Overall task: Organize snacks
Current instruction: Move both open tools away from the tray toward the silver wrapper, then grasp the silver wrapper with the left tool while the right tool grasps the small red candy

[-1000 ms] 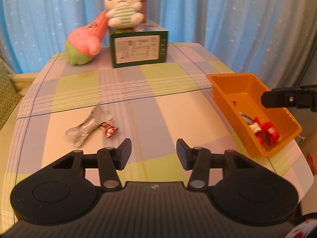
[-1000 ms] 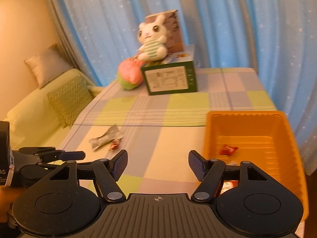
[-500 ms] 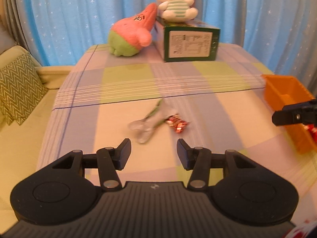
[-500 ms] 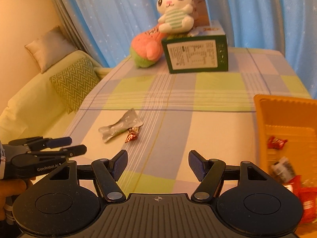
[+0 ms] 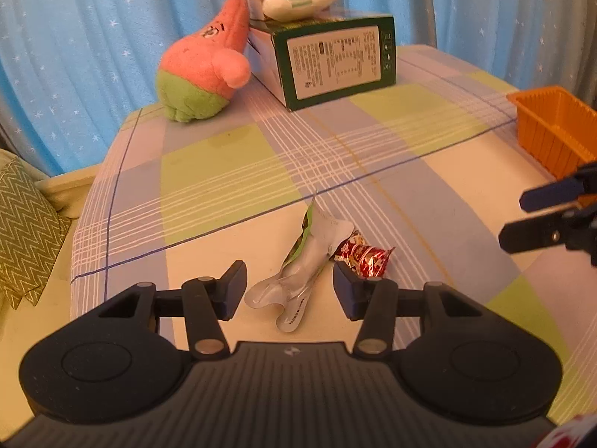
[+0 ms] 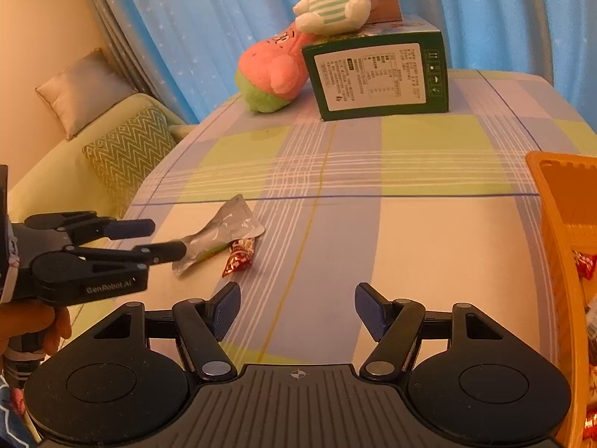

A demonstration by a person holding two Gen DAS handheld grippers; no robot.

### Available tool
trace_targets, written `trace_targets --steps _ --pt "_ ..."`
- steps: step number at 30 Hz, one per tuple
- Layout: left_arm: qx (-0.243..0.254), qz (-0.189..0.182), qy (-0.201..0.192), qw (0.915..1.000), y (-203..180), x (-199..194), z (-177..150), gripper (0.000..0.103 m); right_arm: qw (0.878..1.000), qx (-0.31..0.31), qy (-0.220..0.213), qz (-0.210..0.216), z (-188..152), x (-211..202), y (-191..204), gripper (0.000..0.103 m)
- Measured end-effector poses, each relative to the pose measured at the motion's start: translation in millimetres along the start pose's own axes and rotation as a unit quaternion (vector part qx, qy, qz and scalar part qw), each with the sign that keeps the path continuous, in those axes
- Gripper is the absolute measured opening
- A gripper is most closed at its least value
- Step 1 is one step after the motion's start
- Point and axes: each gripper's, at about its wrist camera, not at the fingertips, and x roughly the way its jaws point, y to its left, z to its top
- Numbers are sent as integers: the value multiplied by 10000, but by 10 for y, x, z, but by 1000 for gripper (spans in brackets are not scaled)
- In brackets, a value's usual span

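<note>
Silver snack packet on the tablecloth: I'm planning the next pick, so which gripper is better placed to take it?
Left. The left gripper already has the silver snack packet between its open fingers. The right gripper is open over bare cloth, nearer the orange basket.

A checked tablecloth (image 5: 231, 171) bears a silver wrapper (image 5: 306, 265), red candy (image 5: 363, 257), green box (image 5: 335, 63), plush star (image 5: 205, 71) and orange basket (image 5: 552, 127).

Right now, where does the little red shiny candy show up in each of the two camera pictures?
Left wrist view: red candy lies low and centre, just ahead of the right-hand fingertip, touching the silver wrapper.
Right wrist view: red candy lies left of centre, ahead of the left-hand fingertip, beside the same wrapper.
Shared landmark: the green box at the table's far end.
</note>
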Motion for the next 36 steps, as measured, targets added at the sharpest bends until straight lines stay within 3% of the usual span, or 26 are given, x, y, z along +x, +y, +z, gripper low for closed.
trace_targets --steps 6,22,28,30,35,36 --pt "378 -121 34 9992 -11 163 -15 47 9996 -171 6 209 78 234 58 68" --pt "778 -426 137 9960 -32 438 5 45 9970 -594 91 481 130 718 211 67" --pt "695 -463 158 9964 55 462 -6 30 9969 -569 65 546 156 866 273 67" --pt "621 -451 171 9969 107 458 -22 25 9962 -649 97 565 157 937 333 60" --pt "340 -435 196 9983 252 436 -73 25 9936 -1068 105 350 100 1065 489 49" --pt "303 -457 186 9983 264 433 -80 25 9929 -1156 90 265 88 1066 511 40"
